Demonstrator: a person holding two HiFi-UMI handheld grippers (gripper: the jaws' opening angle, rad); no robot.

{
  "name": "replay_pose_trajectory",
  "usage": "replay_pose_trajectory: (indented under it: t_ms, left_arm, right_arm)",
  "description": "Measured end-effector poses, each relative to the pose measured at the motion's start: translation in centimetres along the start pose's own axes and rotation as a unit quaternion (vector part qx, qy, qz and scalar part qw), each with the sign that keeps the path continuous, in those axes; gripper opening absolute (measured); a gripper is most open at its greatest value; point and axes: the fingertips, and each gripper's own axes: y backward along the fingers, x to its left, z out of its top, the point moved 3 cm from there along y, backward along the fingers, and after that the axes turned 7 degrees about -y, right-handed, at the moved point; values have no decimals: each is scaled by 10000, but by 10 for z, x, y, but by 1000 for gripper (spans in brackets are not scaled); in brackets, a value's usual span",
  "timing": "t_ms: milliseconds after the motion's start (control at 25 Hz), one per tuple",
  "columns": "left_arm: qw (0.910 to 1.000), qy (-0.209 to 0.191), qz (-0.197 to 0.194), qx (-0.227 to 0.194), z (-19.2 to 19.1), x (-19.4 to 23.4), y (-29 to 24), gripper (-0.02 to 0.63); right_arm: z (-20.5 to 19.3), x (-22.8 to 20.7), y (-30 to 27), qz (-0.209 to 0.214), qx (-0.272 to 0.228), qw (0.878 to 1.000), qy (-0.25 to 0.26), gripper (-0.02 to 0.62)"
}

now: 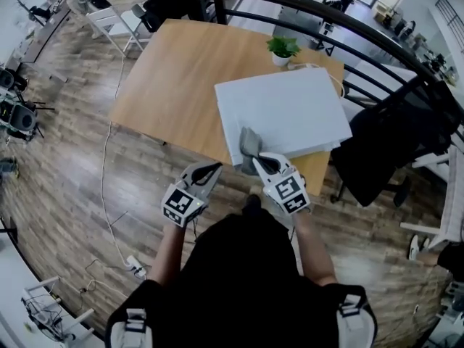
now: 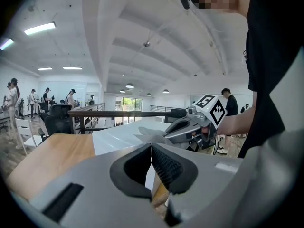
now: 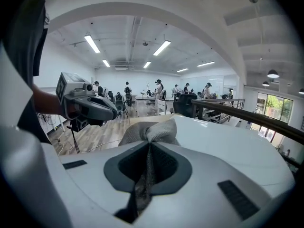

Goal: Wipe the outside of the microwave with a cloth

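Microwave [image 1: 286, 114]: white, boxy, smooth flat top, on light wooden table [image 1: 174, 71]. Right gripper [image 1: 258, 163] at microwave's near left corner, jaws clamped on grey cloth [image 1: 250, 144]. Cloth woven, bunched into soft fold, lying against microwave top at that corner. Left gripper [image 1: 215, 168] just left of same corner, clear of microwave, jaws pressed together, ribbed pads meeting, nothing between. Small leafy potted plant [image 1: 283, 48] behind microwave's far edge

One microwave [image 1: 286, 114], one cloth [image 1: 250, 143], one wooden table [image 1: 174, 78], one potted plant [image 1: 283, 48], two tongs, left tongs [image 1: 214, 168], right tongs [image 1: 258, 162]
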Motion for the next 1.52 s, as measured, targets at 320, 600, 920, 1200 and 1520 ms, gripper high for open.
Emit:
replay_pose_trajectory:
  t_ms: [320,600,920,1200,1520]
  left_arm:
    - [9992,212,320,134,-12,13,2,3]
    - [9999,125,-41,25,-18,31,-1,3]
    - [9985,-91,-534,-76,-12,69,14,3]
    - [9959,-130,-899,55,-36,78,27,3]
    - [9968,-115,-786,-99,-25,79,20,3]
  right_arm:
    - [2,6,-29,270,401,9971,593,8]
    - [-2,-2,-46,-164,752,9947,683,8]
    - [-1,4,-66,-863,1245,9827,1068,8]
    - [-3,2,-73,-1271,1445,9733,1250,8]
    - [-6,-5,-70,-1239,1449,9729,1310,8]
